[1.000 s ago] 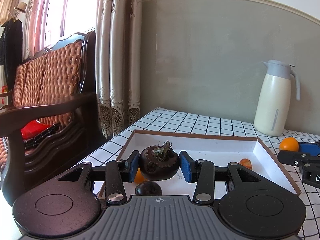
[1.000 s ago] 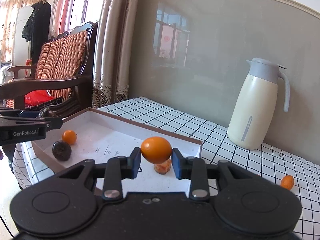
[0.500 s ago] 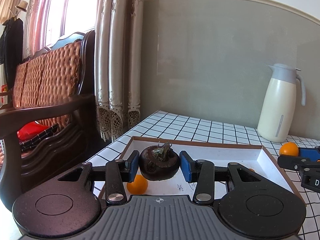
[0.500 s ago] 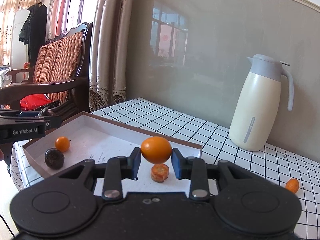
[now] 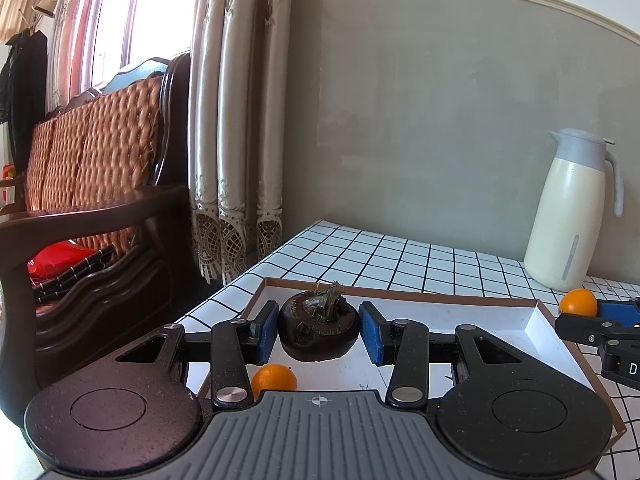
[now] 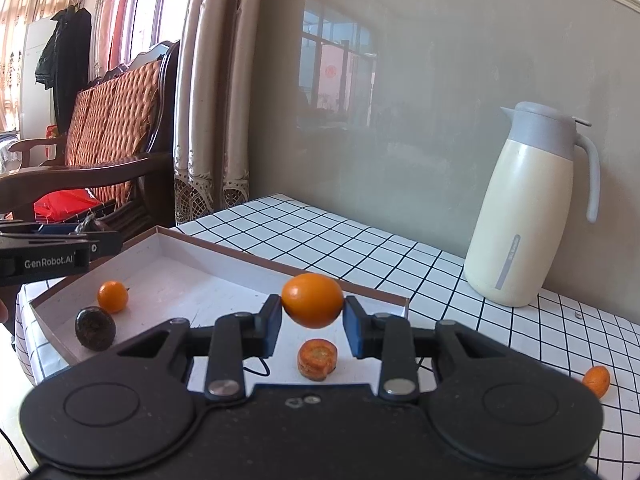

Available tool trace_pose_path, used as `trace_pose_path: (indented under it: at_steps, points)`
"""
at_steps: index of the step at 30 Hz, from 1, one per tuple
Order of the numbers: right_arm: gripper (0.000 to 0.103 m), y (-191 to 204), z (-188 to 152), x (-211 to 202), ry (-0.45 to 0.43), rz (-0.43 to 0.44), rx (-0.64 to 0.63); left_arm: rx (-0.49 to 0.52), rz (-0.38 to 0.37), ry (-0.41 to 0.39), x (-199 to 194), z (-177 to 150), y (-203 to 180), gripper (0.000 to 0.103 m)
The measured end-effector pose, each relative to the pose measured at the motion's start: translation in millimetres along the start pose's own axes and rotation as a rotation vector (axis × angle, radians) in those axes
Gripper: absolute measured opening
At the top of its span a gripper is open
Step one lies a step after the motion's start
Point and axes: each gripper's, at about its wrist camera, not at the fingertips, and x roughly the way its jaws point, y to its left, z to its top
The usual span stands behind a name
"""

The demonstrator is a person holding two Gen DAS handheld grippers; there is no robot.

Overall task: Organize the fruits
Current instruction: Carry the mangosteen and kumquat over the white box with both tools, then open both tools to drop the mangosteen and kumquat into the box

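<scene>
L gripper (image 5: 319, 330): jaws clamped on dark fruit w/ dried calyx (image 5: 319, 327), held above white tray (image 5: 536, 322) on checked desk (image 5: 400, 260). R gripper (image 6: 312, 326): jaws clamped on orange fruit (image 6: 312, 300), over tray's near-right part. In tray: small orange (image 6: 113, 296), dark round fruit (image 6: 95, 328), carrot-like slice (image 6: 317, 359). One orange piece (image 6: 596, 380) on desk, near cream jug (image 6: 528, 216).

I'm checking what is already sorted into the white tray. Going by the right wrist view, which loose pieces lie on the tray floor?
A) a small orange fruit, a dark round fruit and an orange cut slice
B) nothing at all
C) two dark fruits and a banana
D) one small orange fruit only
A: the tray holds a small orange fruit, a dark round fruit and an orange cut slice.
</scene>
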Motion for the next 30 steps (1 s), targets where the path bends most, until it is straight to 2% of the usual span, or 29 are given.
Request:
trace_pose_path:
  at_steps: [30]
  points:
    - [0.025,-14.5,11.1,45.5,0.055,0.000,0.022,-0.035,0.020,0.044,44.9,10.7,7.3,0.044]
